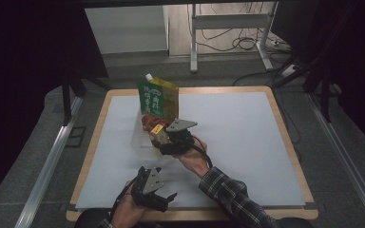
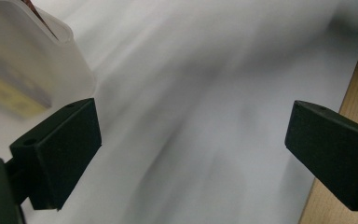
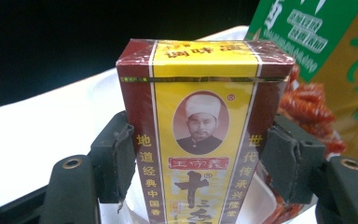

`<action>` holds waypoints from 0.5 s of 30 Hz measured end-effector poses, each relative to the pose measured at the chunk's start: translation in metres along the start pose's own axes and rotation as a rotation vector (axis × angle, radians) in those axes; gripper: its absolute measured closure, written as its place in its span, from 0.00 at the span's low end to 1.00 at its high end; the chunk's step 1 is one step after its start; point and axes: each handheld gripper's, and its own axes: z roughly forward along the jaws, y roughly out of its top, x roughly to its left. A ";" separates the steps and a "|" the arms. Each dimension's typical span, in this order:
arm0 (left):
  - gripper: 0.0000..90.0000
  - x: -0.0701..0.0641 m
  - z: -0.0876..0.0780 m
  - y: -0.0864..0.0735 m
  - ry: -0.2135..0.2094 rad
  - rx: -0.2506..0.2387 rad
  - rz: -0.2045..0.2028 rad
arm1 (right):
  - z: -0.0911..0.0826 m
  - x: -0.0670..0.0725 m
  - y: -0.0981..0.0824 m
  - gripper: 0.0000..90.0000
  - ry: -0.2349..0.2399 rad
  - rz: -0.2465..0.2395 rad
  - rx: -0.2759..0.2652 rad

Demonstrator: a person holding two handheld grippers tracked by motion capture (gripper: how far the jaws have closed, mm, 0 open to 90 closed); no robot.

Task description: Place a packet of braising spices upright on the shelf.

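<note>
Holding spice box (image 3: 200,135) over clear tub (image 1: 142,137), pouch (image 1: 159,99) inside

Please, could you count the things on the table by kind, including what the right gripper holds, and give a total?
Spouted pouches, green and yellow: 1
Clear plastic containers: 1
Dark red and yellow boxes, held by the right gripper: 1
Packs with red contents: 1
Total: 4

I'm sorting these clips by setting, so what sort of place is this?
Most likely a lab or workshop set up for recording. A table with a plain white mat stands between dark curtains, cables trail over the floor behind it, and a metal-framed stand sits at the back.
</note>
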 end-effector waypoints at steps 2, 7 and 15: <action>0.04 0.000 0.000 0.000 0.000 0.000 0.000 | 0.002 0.000 -0.002 0.37 -0.001 -0.001 0.011; 0.04 0.000 0.000 0.000 0.002 -0.001 0.000 | 0.004 0.001 -0.003 0.36 -0.009 -0.007 0.026; 0.04 0.000 -0.001 0.000 0.005 -0.002 0.000 | 0.001 -0.003 0.003 0.24 0.014 0.017 0.039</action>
